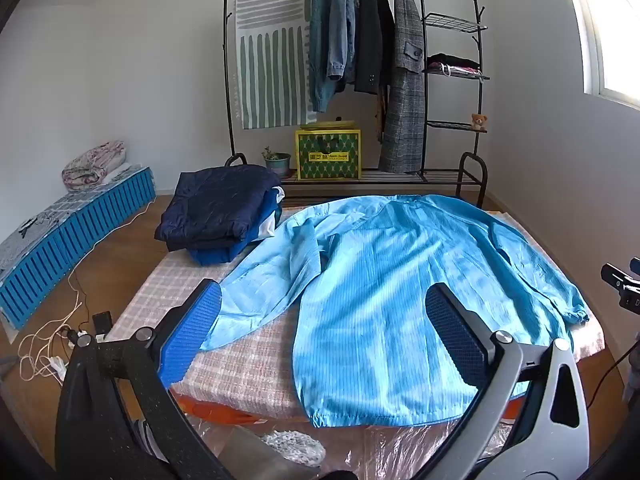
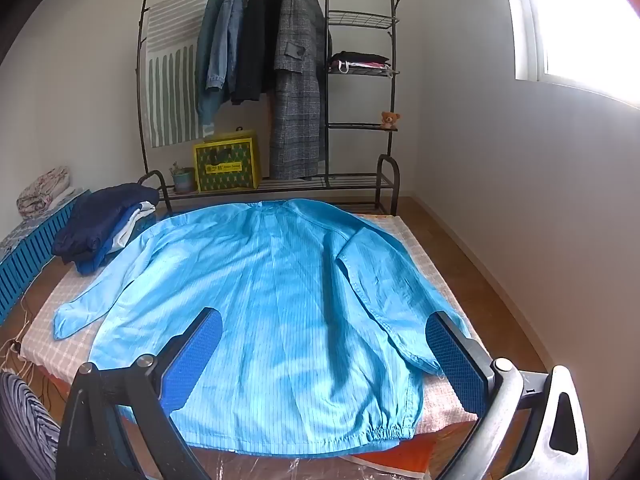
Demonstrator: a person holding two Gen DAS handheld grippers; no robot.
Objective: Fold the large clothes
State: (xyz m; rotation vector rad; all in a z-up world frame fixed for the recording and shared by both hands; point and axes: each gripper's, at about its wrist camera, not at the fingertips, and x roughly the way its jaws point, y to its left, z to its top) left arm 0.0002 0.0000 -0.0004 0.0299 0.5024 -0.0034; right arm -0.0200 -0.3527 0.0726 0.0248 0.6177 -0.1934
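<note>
A large light-blue striped jacket (image 1: 384, 292) lies spread flat, back up, on a checked table cover (image 1: 248, 356), collar far, elastic hem at the near edge. It also shows in the right wrist view (image 2: 272, 304). Both sleeves lie out to the sides. My left gripper (image 1: 322, 320) is open and empty, held above the jacket's left half. My right gripper (image 2: 324, 344) is open and empty, above the hem area near the right sleeve cuff (image 2: 420, 360). Part of the right gripper (image 1: 622, 284) shows at the left wrist view's right edge.
A stack of folded dark-blue clothes (image 1: 222, 212) sits on the table's far left corner, also in the right wrist view (image 2: 100, 228). A clothes rack (image 1: 360, 60) with hanging coats stands behind. A yellow box (image 1: 328, 154), cables on the floor (image 1: 52, 340) and a blue crate (image 1: 80, 224) are at left.
</note>
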